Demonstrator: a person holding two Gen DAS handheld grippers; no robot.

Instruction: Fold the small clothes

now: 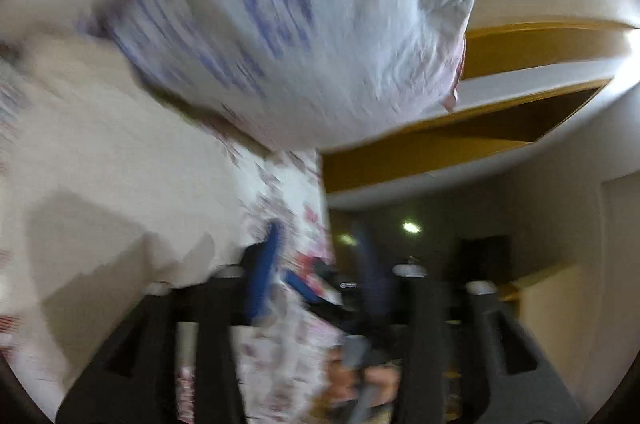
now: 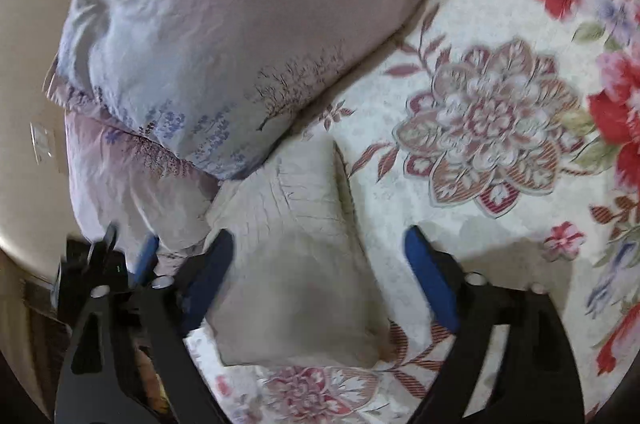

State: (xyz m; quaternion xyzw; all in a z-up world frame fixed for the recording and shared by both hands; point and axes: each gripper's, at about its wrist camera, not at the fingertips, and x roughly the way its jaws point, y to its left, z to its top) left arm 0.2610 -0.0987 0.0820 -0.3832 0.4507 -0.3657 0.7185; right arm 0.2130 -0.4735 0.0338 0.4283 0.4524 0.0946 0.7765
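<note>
In the right wrist view a small beige garment (image 2: 292,256), folded into a rough rectangle, lies on the floral bedspread (image 2: 480,112). My right gripper (image 2: 320,280) hovers over it, open, with one blue finger (image 2: 208,272) on each side. The left gripper shows at the lower left of this view (image 2: 132,264), at the bed's edge. The left wrist view is blurred by motion. There the left gripper (image 1: 320,264) is open, its blue fingers (image 1: 264,272) apart, with floral cloth (image 1: 292,224) running between them. I cannot tell whether it touches the cloth.
Two pale pink pillows (image 2: 224,24) are stacked at the head of the bed, just beyond the garment; one also shows in the left wrist view (image 1: 300,24). A cream wall (image 2: 28,84) is on the left. A dim room with a wooden shelf (image 1: 520,92) lies beyond the bed.
</note>
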